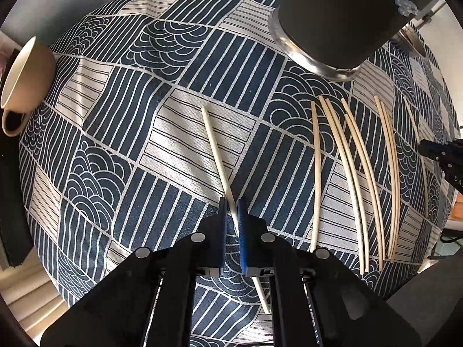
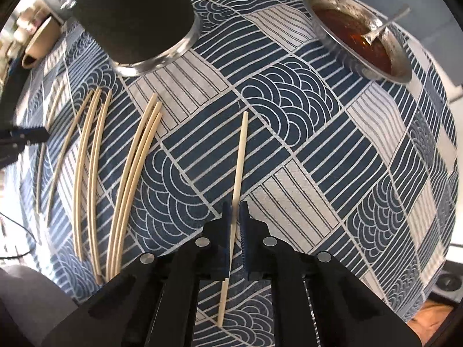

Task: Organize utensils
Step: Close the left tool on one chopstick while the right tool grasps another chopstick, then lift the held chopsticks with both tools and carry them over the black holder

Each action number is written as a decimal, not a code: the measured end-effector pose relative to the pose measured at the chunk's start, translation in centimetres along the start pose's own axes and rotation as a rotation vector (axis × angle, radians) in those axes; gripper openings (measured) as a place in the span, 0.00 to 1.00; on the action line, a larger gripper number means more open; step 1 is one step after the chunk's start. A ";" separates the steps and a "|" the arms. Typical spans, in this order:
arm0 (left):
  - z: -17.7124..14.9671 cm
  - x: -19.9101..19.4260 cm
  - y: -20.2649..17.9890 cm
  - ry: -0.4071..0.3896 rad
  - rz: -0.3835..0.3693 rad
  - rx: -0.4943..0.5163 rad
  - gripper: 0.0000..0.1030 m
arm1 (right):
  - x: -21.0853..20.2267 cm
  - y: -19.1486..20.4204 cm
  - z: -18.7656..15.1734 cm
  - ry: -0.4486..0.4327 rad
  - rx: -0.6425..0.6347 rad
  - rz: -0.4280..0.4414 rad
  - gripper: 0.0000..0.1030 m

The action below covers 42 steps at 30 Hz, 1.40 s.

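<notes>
The left gripper (image 1: 231, 217) is clamped on one chopstick (image 1: 215, 150) and the right gripper (image 2: 235, 219) on another chopstick (image 2: 240, 156), each stick slanting above the patterned surface (image 1: 139, 133), the remaining chopsticks (image 1: 356, 173) lying between them.

My left hand-held gripper (image 1: 231, 211) hides the middle of one chopstick (image 1: 215, 147). The tall dark cup (image 1: 338, 14) is cut off at the top. My other hand-held gripper (image 1: 442, 156) only peeks in at the side.
</notes>
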<state>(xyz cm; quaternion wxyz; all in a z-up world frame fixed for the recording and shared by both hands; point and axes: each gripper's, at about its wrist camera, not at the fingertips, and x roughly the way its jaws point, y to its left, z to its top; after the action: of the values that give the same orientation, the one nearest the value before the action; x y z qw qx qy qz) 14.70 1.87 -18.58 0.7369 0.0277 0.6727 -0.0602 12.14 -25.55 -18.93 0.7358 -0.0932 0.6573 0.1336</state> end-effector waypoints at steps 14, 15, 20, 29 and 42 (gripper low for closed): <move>-6.3 -3.2 0.9 -0.001 -0.039 -0.046 0.04 | -3.4 0.8 -2.4 -0.085 0.006 0.087 0.00; -6.6 -3.6 1.0 -0.008 -0.032 -0.045 0.04 | -3.8 0.9 -2.0 -0.093 0.005 0.097 0.00; -8.3 -5.5 0.5 -0.034 -0.010 -0.040 0.04 | -4.5 0.5 -1.7 -0.128 -0.014 0.061 0.05; -8.7 -7.0 0.5 -0.044 0.005 -0.082 0.04 | -3.2 1.1 -0.2 -0.103 -0.045 0.067 0.25; -10.0 -6.7 0.9 -0.043 0.076 -0.127 0.04 | -1.4 2.8 1.4 -0.093 -0.086 -0.008 0.05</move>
<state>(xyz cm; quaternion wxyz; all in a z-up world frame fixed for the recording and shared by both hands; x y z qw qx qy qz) 4.33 4.32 -12.89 0.7533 0.0053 0.6576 0.0099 12.47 -22.54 -17.26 0.7616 -0.1210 0.6155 0.1628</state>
